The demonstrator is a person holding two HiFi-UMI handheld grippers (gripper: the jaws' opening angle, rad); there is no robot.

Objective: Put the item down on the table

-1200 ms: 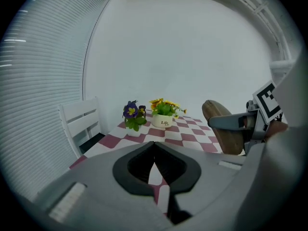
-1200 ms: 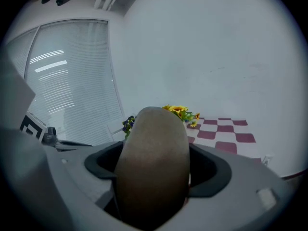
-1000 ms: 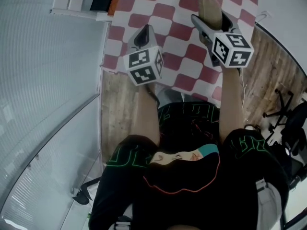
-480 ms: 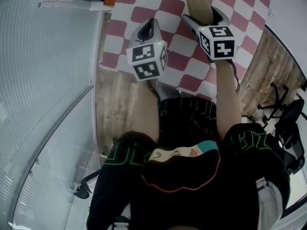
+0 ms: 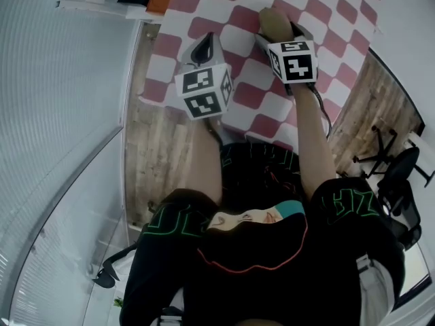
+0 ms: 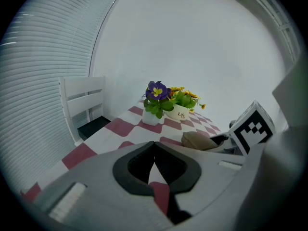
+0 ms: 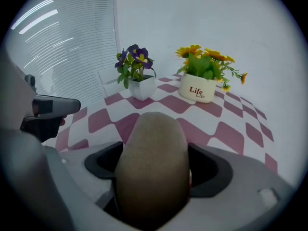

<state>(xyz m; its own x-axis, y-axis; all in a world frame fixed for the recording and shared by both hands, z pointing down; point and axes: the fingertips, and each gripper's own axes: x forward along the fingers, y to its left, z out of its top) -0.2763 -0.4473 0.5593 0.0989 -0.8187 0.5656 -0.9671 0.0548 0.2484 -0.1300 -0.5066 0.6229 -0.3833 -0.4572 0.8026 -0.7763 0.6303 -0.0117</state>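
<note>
A brown, rough-skinned oval item (image 7: 152, 158) sits between the jaws of my right gripper (image 7: 153, 170), which is shut on it. In the head view the item (image 5: 273, 20) pokes out ahead of the right gripper (image 5: 277, 27), above the red-and-white checked table (image 5: 326, 26). The left gripper view shows the item (image 6: 199, 140) from the side, held a little over the cloth. My left gripper (image 6: 154, 150) is shut with nothing in it; it hangs over the table's near left part (image 5: 204, 46).
A small white pot of purple flowers (image 7: 137, 76) and a white pot of yellow flowers (image 7: 202, 78) stand at the far end of the table. A white slatted chair (image 6: 82, 105) is at the table's left. An office chair (image 5: 401, 182) stands on the wooden floor to the right.
My right gripper has drifted left with the item, closer to the left gripper. The left gripper has barely moved.
</note>
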